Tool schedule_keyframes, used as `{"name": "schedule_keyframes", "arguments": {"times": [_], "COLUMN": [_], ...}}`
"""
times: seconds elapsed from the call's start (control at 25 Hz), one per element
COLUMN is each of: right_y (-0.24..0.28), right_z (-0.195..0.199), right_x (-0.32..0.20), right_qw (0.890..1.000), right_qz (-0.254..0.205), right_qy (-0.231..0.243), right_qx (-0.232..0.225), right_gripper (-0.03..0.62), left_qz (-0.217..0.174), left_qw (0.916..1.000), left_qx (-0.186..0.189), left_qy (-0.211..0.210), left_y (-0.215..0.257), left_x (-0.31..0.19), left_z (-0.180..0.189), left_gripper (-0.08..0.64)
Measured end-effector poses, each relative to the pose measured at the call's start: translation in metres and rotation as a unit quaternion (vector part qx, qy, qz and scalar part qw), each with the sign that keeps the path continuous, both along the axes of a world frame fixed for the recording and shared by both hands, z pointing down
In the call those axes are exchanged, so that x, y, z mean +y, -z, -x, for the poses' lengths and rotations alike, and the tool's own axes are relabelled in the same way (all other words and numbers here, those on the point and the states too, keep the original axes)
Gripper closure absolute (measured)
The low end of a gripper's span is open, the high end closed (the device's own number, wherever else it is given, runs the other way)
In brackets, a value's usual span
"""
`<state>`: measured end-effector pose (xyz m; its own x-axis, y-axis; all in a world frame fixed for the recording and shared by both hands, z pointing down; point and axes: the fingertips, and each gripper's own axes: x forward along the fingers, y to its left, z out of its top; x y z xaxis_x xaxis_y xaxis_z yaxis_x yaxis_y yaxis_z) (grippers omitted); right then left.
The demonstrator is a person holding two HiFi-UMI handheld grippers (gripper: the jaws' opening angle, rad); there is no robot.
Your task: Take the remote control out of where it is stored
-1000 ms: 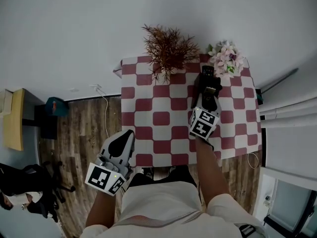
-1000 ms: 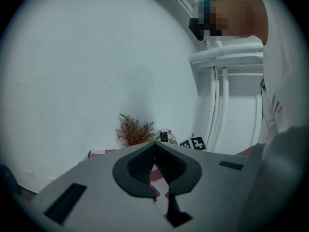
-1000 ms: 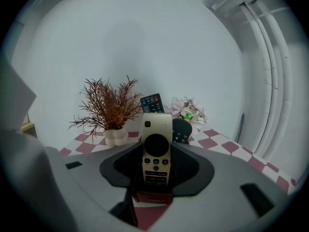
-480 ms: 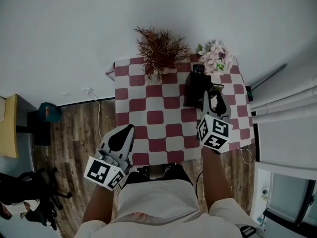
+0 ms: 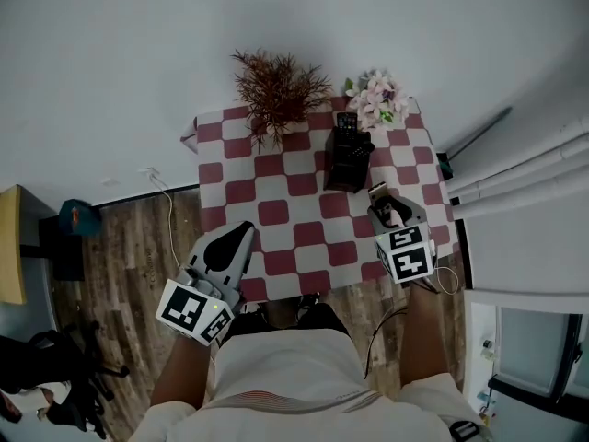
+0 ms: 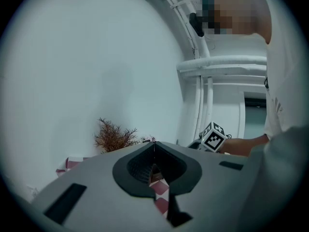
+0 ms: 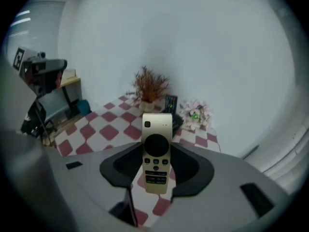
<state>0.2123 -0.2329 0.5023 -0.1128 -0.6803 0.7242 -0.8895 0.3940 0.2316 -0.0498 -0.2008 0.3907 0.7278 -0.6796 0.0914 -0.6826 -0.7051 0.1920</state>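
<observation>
A cream remote control (image 7: 157,153) with a black round pad stands upright between the jaws of my right gripper (image 7: 156,175), which is shut on it. In the head view that gripper (image 5: 387,207) hangs over the table's front right, with the remote's (image 5: 378,192) pale end poking out ahead, clear of the black holder (image 5: 350,157). A dark remote (image 5: 346,121) still stands in the holder. My left gripper (image 5: 239,235) is off the table's front left corner, pointing level, its jaws (image 6: 154,146) closed together with nothing in them.
The red-and-white checked table (image 5: 276,215) stands against a white wall. A dried reddish plant (image 5: 272,88) and a bunch of pale flowers (image 5: 375,98) stand at its back edge. Wooden floor (image 5: 138,247) lies to the left, curtains (image 5: 515,182) to the right.
My right gripper has drawn back from the black holder toward the table's front right, carrying the cream remote out with it. The left gripper has shifted slightly.
</observation>
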Motion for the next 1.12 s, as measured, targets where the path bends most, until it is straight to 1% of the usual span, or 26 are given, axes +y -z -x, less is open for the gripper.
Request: {"name": "schedule_keyframes", "arguments": {"times": [0.04,0.08,0.16,0.2,0.28,0.48,0.6,0.68,0.92,1.04,1.12], "right_y": [-0.019,-0.037,-0.071,-0.086,-0.110,-0.155,-0.172,-0.179,-0.189,-0.190,-0.186], "right_z": [-0.002,-0.004,-0.008,-0.009,-0.012,-0.022,-0.020,-0.017,-0.012,-0.008,-0.005], "right_x": [0.010,0.019,0.035,0.041,0.048,0.053,0.052,0.051,0.051,0.051,0.052], "right_qw": [0.999,0.996,0.985,0.979,0.969,0.942,0.928,0.924,0.922,0.924,0.927], "right_qz": [0.040,0.079,0.141,0.164,0.197,0.259,0.283,0.289,0.288,0.285,0.280], "right_qy": [0.016,0.033,0.067,0.080,0.098,0.126,0.152,0.164,0.185,0.196,0.201], "right_qx": [0.019,0.041,0.079,0.093,0.115,0.170,0.189,0.188,0.178,0.163,0.146], "right_gripper": [0.405,0.405,0.405,0.405,0.405,0.407,0.405,0.405,0.405,0.402,0.370], "left_qz": [0.001,0.003,0.006,0.008,0.012,0.026,0.029,0.031,0.039,0.039,0.037], "left_qw": [1.0000,1.0000,1.0000,1.0000,0.9999,0.9995,0.9991,0.9987,0.9971,0.9967,0.9969], "left_qx": [0.000,0.000,-0.001,-0.001,-0.003,-0.007,-0.012,-0.013,-0.011,-0.008,-0.005], "left_qy": [-0.001,-0.001,-0.001,0.000,0.003,0.017,0.029,0.039,0.065,0.070,0.068], "left_y": [0.000,-0.001,-0.003,-0.004,-0.007,-0.013,-0.016,-0.017,-0.021,-0.022,-0.021], "left_x": [0.001,0.003,0.006,0.008,0.013,0.022,0.026,0.028,0.031,0.031,0.032], "left_z": [-0.001,-0.001,-0.001,-0.001,0.000,0.004,0.008,0.012,0.022,0.023,0.020], "left_gripper": [0.551,0.551,0.551,0.551,0.551,0.551,0.551,0.551,0.551,0.551,0.551]}}
